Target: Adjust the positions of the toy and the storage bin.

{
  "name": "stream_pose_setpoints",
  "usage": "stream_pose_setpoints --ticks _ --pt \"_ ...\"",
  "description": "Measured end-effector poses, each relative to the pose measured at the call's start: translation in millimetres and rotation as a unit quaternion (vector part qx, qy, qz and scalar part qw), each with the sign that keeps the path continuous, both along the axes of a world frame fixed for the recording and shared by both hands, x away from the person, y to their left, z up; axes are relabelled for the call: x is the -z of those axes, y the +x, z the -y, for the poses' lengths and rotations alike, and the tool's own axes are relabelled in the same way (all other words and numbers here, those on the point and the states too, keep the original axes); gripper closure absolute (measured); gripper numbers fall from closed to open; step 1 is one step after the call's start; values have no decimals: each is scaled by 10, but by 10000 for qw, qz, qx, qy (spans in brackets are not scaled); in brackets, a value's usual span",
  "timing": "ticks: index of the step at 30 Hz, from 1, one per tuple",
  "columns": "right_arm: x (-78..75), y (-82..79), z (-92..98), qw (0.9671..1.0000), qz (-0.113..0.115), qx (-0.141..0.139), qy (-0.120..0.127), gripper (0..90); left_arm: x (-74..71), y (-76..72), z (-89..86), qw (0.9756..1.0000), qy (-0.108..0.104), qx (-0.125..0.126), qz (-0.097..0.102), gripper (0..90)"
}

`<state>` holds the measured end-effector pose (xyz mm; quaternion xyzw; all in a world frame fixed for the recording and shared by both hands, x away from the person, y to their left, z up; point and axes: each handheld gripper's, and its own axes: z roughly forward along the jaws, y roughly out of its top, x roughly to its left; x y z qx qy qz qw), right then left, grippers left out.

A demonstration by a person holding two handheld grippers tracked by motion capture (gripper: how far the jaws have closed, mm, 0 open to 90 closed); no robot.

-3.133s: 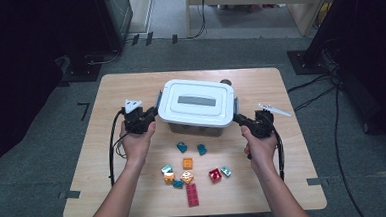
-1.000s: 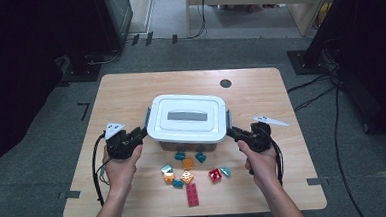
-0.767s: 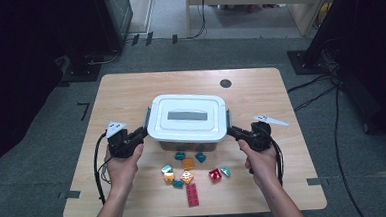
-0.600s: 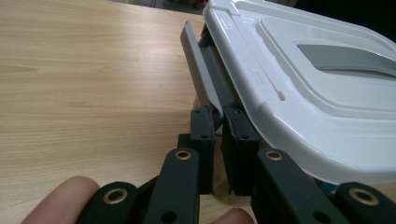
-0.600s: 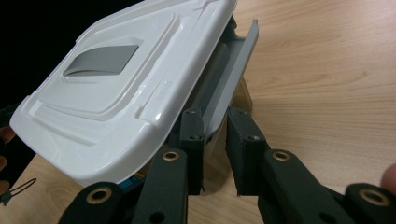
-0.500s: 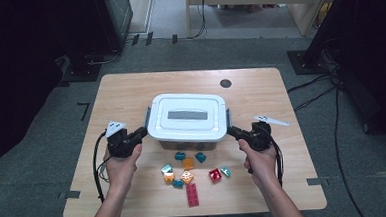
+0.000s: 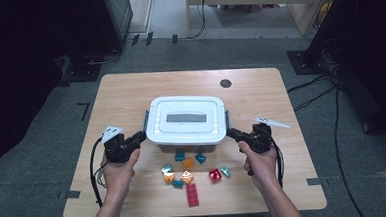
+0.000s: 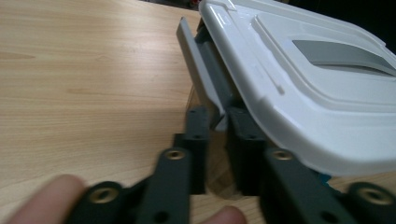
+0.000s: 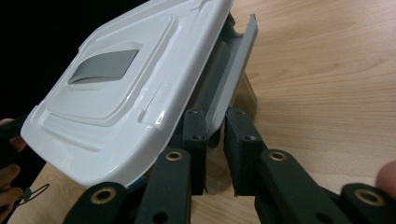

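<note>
A clear storage box with a white lid [image 7: 186,119] hangs between my two grippers, a little above the wooden table [image 7: 125,94]. My left gripper [image 7: 141,136] is shut on the grey latch [image 8: 194,60] at the box's left end. My right gripper [image 7: 231,132] is shut on the grey latch [image 9: 236,65] at the right end. Both pairs of jaws have just eased open a little, and each latch edge still sits pinched between the pads. In the left gripper view the lid [image 8: 317,93] tilts away from that gripper [image 8: 219,123]. The right gripper view shows the lid [image 9: 116,93] beside that gripper [image 9: 215,123].
Several small coloured blocks [image 7: 187,176] lie scattered on the table just in front of the box, with a red brick [image 7: 192,194] nearest the front edge. A dark round hole [image 7: 225,83] marks the table's far right. Cables run across the floor on the right.
Since three seconds ago the box and both grippers have come toward the person, to just behind the blocks. Over the last second nothing visibly moves.
</note>
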<state>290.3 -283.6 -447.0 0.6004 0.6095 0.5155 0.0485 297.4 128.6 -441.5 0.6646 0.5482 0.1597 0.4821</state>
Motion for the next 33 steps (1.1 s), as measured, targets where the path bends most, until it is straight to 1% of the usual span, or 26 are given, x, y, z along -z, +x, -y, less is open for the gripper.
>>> stream_pose_setpoints --ticks 1,2,4,5,6,8,10,12,13,14,16,17,20,21,22,23,24,25,26,27,28,29,30,31,32,33 --pt "-3 -10 0 10000 56 -12 -20 727 5 -28 -28 10000 -13 -93 4 674" --pt "-11 -29 5 9999 132 3 -52 680 11 -57 -55 9998 -70 -163 6 622" --pt "-32 -85 37 9996 234 87 -131 582 50 -175 -128 9992 -132 -383 -1 519" --pt "-35 -128 63 9994 264 168 -177 557 90 -255 -149 9992 -132 -370 -16 499" --pt "-22 -191 85 9986 335 271 -323 535 118 -304 -153 9994 -106 -323 -40 489" --pt "28 -292 83 9973 336 355 -553 495 204 -421 -129 9996 -29 -251 -99 460" --pt "107 -388 62 9968 302 288 -675 445 318 -542 -53 9998 47 -48 -206 449" --pt "232 -506 -9 9960 229 190 -839 394 388 -603 26 9995 14 69 -298 442" --pt "272 -542 -44 9959 192 134 -877 374 426 -635 95 9992 46 160 -350 437" --pt "337 -591 -116 9949 167 25 -997 346 457 -660 156 9989 78 249 -378 430" --pt "399 -647 -251 9919 134 -161 -1249 274 521 -701 269 9982 203 373 -421 407" --pt "418 -675 -316 9900 141 -208 -1385 236 551 -716 313 9978 227 425 -459 401" --pt "461 -757 -483 9855 232 -403 -1634 160 623 -735 383 9969 283 459 -573 386" --pt "482 -780 -539 9836 232 -453 -1731 127 640 -741 394 9970 209 455 -588 363" --pt "509 -801 -593 9823 227 -500 -1789 117 647 -746 400 9970 149 442 -613 354" --pt "537 -821 -647 9813 216 -568 -1829 95 647 -746 400 9970 149 442 -613 352" --pt "565 -838 -703 9794 209 -623 -1912 82 652 -761 426 9971 133 435 -608 352" --pt "590 -855 -760 9768 212 -678 -2022 79 657 -769 444 9970 104 451 -617 351" --pt "605 -875 -813 9746 221 -705 -2112 80 666 -773 467 9967 49 495 -634 348" --pt "605 -875 -813 9746 221 -705 -2112 80 666 -773 467 9967 49 495 -634 347" --pt "627 -897 -898 9694 278 -651 -2349 115 681 -773 518 9960 -50 580 -676 346" --pt "633 -896 -908 9683 274 -615 -2406 139 696 -770 576 9954 74 609 -733 359" --pt "653 -882 -918 9664 244 -542 -2500 156 711 -770 615 9953 140 613 -742 379" --pt "667 -869 -915 9665 205 -543 -2499 189 742 -767 675 9945 192 655 -794 397" --pt "686 -854 -900 9664 182 -514 -2511 244 753 -768 715 9945 176 702 -751 408" --pt "698 -848 -885 9657 175 -491 -2544 298 751 -763 755 9944 204 717 -751 417"
